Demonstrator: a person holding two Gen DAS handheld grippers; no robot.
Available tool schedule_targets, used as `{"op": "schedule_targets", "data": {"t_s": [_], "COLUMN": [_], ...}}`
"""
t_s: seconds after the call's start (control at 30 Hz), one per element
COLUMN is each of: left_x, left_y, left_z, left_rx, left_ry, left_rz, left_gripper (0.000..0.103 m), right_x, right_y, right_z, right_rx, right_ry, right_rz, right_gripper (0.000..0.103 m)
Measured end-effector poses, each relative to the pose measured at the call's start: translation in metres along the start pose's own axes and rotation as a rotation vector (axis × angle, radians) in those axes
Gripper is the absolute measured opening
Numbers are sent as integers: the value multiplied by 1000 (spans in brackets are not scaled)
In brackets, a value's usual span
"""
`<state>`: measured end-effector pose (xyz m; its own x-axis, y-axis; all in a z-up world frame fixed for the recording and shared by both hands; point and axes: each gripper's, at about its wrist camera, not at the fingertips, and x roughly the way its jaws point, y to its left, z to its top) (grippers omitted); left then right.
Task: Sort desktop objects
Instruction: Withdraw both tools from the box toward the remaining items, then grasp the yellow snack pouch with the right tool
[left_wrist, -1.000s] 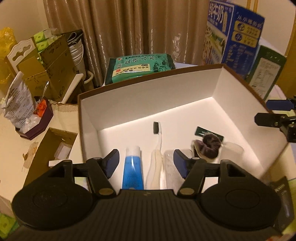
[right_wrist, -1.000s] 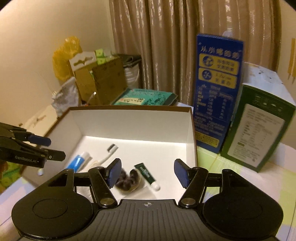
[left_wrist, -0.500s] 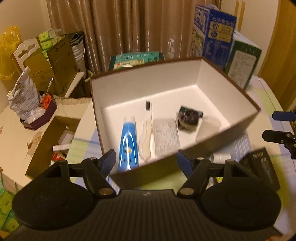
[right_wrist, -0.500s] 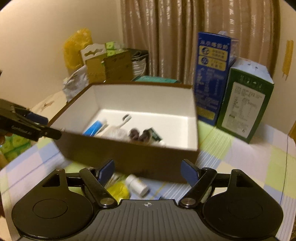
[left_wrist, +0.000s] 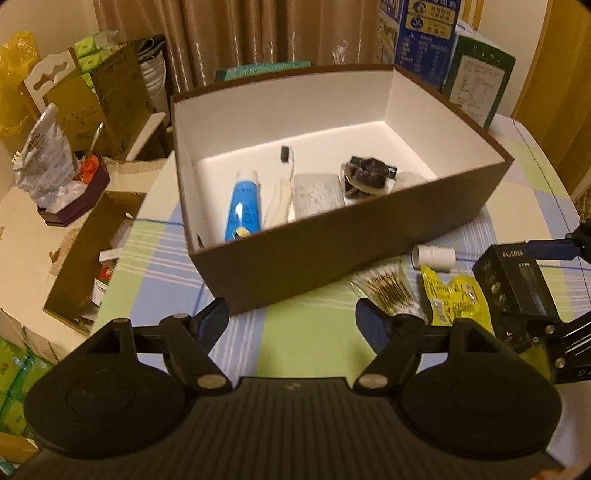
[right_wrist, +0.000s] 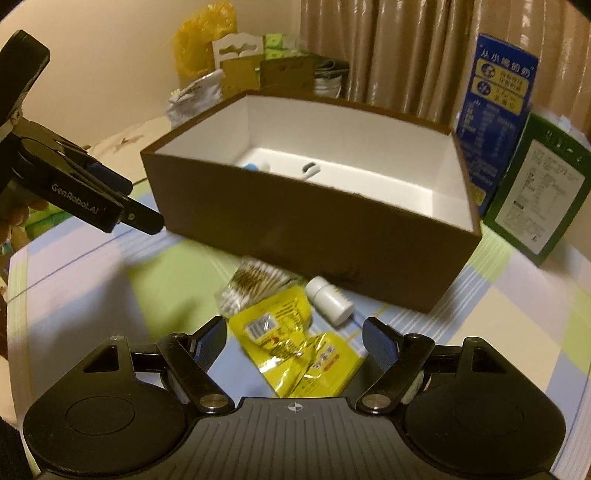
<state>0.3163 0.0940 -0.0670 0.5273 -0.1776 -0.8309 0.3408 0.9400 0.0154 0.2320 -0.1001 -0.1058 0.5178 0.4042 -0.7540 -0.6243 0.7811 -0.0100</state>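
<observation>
Black box marked FLYCOER, left gripper arm marked GenRobot.AI

White lettering reading "GenRobot.AI" is showing along the side of the left gripper, which is reaching in near the left edge of the table. "FLYCO" is showing in pale capitals on the top face of the black box lying at the table's right edge. Chinese characters are showing on the blue carton behind the brown box, too blurred to read.
</observation>
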Motion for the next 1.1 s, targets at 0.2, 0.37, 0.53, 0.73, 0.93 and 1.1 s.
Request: {"op": "schedule_targets", "data": {"t_s": [0.2,0.37,0.53,0.73,0.93,1.1], "left_x": [17,28,34,39,41,41], "left_y": [-12,-16,-14,-8,-5,0], "left_z": [-9,-11,-10,-15,-19,-23], "left_rx": [12,10,13,2,-10,-25], "left_ry": [47,76,88,108,120,134], "left_rz": [-23,-33,-24,-13,-10,-2], "left_gripper": [72,72,72,72,72,72], "right_x": [12,32,57,84,95,89], "right_y": [-1,6,7,4,-9,-5], "right_z": [-6,-8,-4,-1,-1,-6], "right_rx": [-13,-123,-224,-308,-250,-177], "right_ry": [53,121,168,199,223,226], "right_rz": [16,46,70,130,241,198], "right_gripper": [79,81,82,82,53,48]}}
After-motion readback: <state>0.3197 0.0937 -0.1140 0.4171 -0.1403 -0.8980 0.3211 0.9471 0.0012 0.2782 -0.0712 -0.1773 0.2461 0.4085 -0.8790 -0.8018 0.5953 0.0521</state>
